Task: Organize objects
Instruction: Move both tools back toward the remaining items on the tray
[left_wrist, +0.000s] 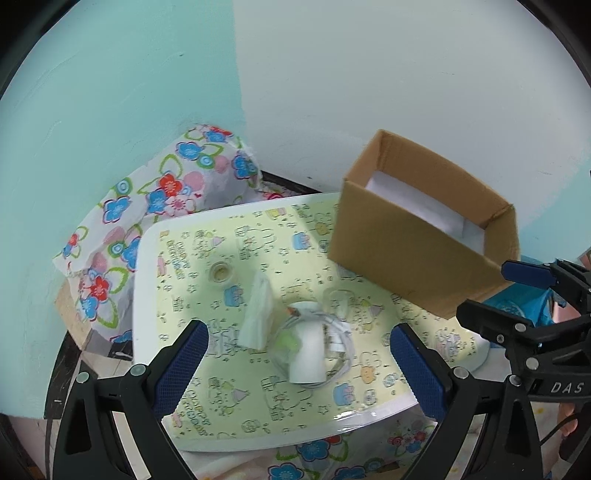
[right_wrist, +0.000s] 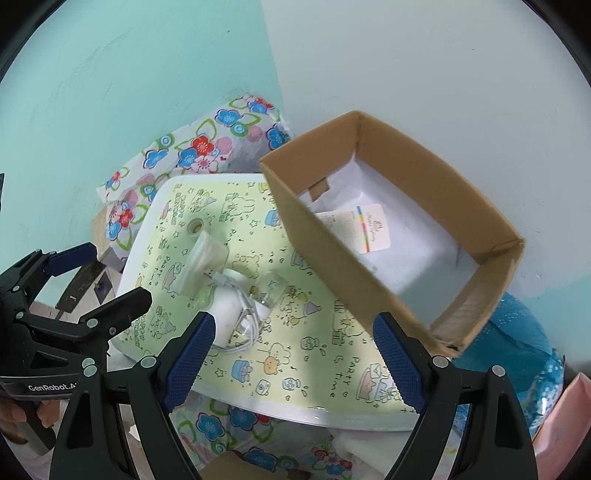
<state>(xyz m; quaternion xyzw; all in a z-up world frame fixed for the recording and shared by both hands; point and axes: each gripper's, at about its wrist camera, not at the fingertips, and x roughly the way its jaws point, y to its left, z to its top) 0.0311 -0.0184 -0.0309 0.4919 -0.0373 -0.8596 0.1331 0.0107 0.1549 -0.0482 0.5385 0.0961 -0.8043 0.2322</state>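
Cardboard box (left_wrist: 413, 254) fills the right of the left wrist view, open at the top, white paper lining its inside, standing on the far right part of a small white table (left_wrist: 142, 295) covered with a yellow party-print sheet. At mid frame lies a loose cluster: a folded white tissue packet (left_wrist: 258, 317), a white plug adapter (left_wrist: 308, 350) wrapped in its white cable, and a clear glass (left_wrist: 338, 301) just behind it. A small roll of clear tape (left_wrist: 220, 275) sits apart, up and to the left of them. Flowered cloth (left_wrist: 147, 206) is bunched against the turquoise wall at left. The left gripper (left_wrist: 299, 369) reaches in from the bottom edge, its blue-padded jaws spread wide with nothing between them, the cluster showing in the gap beyond. The right gripper (left_wrist: 491, 291) enters from the right edge, near the box's corner.

Right wrist view: the box (right_wrist: 332, 258) takes the upper right, and a printed card (right_wrist: 364, 229) lies on the white paper inside. The tissue packet (right_wrist: 201, 262), adapter (right_wrist: 227, 314), glass (right_wrist: 269, 291) and tape (right_wrist: 194, 226) sit left of centre on the table (right_wrist: 129, 266). The right gripper (right_wrist: 293, 365) stands wide open at the bottom, holding nothing. The left gripper (right_wrist: 107, 277) shows at the left edge, a hand (right_wrist: 22, 417) below it. Blue plastic (right_wrist: 517, 343) lies beyond the box at right.
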